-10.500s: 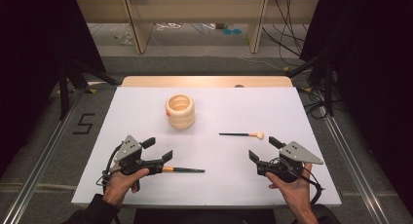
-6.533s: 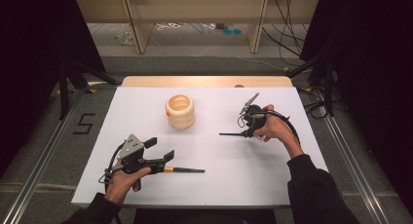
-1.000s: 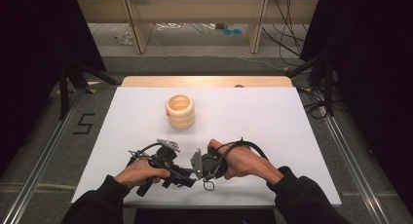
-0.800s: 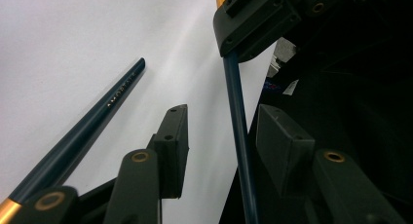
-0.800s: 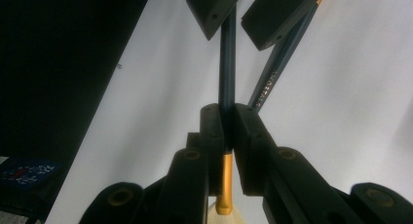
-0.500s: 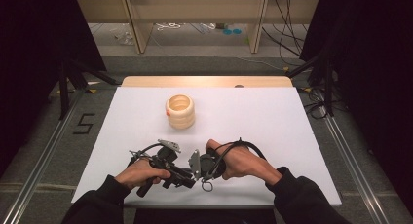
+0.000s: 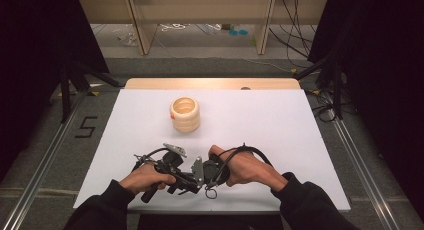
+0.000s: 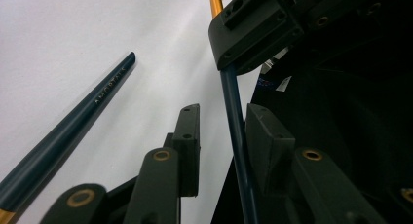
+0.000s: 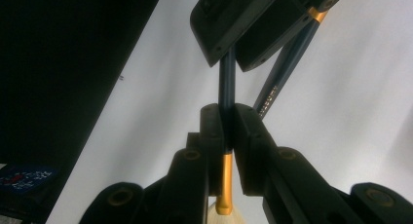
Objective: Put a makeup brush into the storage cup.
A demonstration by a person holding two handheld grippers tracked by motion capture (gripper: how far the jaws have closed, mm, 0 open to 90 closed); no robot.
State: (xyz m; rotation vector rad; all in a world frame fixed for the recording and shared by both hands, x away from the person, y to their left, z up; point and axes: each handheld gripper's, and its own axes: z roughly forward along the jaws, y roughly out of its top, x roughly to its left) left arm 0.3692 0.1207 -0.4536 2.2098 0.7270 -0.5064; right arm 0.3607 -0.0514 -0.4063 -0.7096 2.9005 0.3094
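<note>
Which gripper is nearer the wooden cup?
Left, narrowly. The left gripper sits directly nearside of the wooden cup; the right gripper is farther right and nearer the table edge.

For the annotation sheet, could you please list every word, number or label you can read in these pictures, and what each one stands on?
"5": black figure on the grey floor left of the white table.
Gold lettering on the dark blue brush handle lying on the table: too blurred to read.
White and blue sticker on a black gripper body: unreadable.

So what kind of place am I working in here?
Most likely a lab or recording workspace: a white table framed by black curtains, metal floor rails with a taped number, and loose cables by plywood shelving behind.
</note>
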